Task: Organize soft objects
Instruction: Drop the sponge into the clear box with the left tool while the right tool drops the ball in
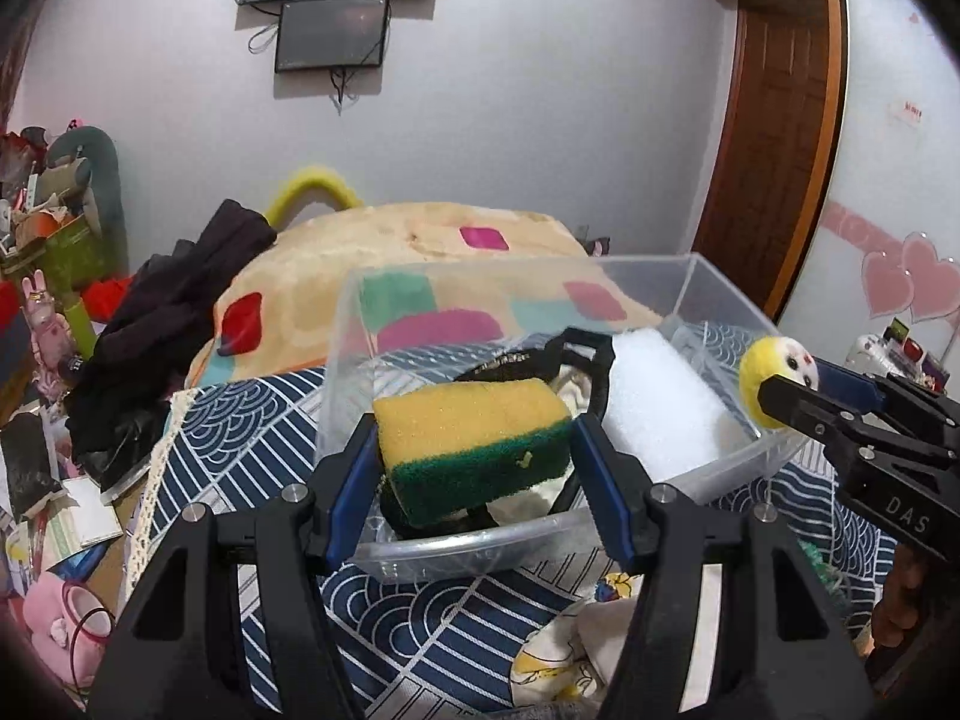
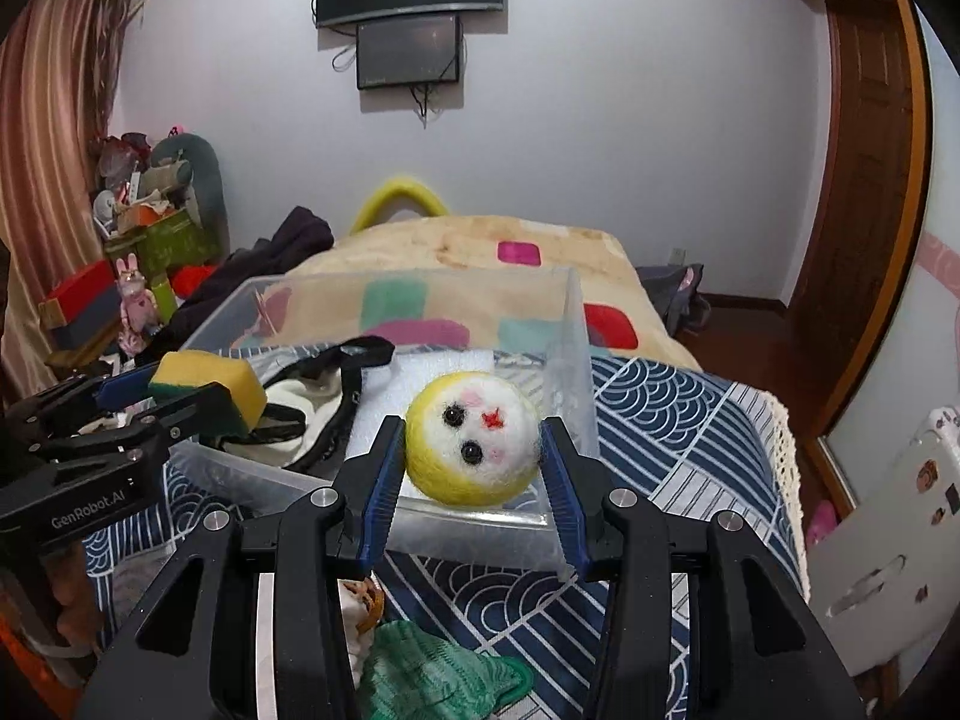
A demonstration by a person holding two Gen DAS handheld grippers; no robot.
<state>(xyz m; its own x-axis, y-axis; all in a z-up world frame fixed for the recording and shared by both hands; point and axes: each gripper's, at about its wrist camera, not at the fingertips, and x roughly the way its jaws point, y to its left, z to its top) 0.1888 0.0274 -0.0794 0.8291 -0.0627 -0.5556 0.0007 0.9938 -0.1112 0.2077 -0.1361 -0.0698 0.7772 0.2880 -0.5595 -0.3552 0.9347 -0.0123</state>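
Note:
My left gripper (image 1: 474,450) is shut on a yellow-and-green sponge (image 1: 474,444) and holds it over the near edge of a clear plastic box (image 1: 744,306). My right gripper (image 2: 471,453) is shut on a yellow-and-white felt ball with a face (image 2: 471,438), held over the box's near right corner (image 2: 576,324). The ball also shows in the left wrist view (image 1: 774,378), and the sponge in the right wrist view (image 2: 210,387). Inside the box lie a white foam block (image 1: 660,408) and a black-and-white fabric piece (image 2: 318,384).
The box stands on a blue wave-patterned cloth (image 2: 672,420) on a bed with a beige blanket (image 2: 468,246). A green knitted cloth (image 2: 432,672) and a white printed cloth (image 1: 570,654) lie near me. Dark clothes (image 1: 174,324) pile at left.

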